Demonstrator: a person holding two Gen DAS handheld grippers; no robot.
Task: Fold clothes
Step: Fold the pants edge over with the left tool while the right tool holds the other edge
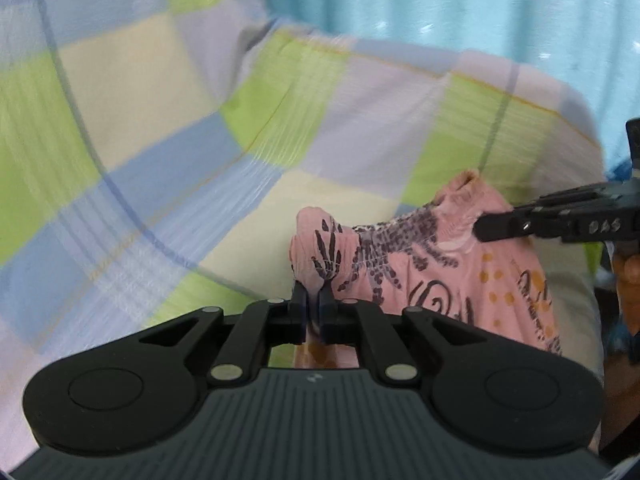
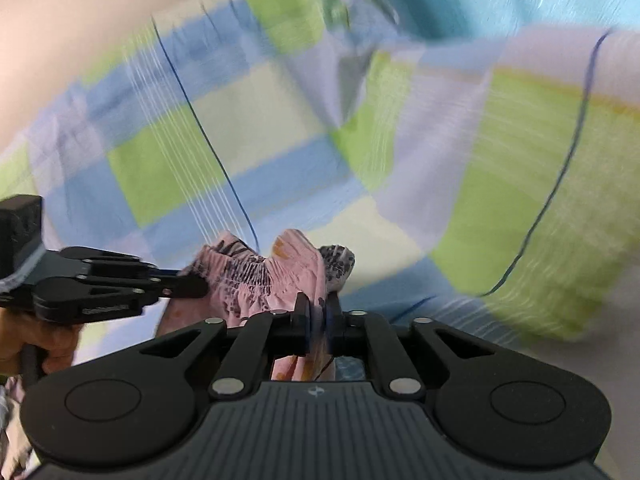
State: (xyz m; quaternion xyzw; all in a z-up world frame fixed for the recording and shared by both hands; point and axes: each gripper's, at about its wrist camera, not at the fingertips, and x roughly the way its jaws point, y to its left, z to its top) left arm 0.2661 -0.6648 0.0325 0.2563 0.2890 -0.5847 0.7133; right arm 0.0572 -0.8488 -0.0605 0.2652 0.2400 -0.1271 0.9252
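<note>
We have the pink patterned garment (image 1: 404,256) lifted above the checked bedsheet (image 1: 160,120), its gathered waistband stretched between our two tools. The left gripper (image 1: 313,300) and the right gripper (image 2: 318,312) are each clenched on a bunch of its fabric. We see no fold made yet, so as we judge it nearly all the folding is left.

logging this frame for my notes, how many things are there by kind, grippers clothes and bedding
grippers: 2, the left gripper and the right gripper, both shut on the garment
clothes: 1, a pink printed garment held up between them
bedding: 1, a checked sheet in green, blue and cream
curtain: 1, a light blue curtain behind
total: 5
</note>
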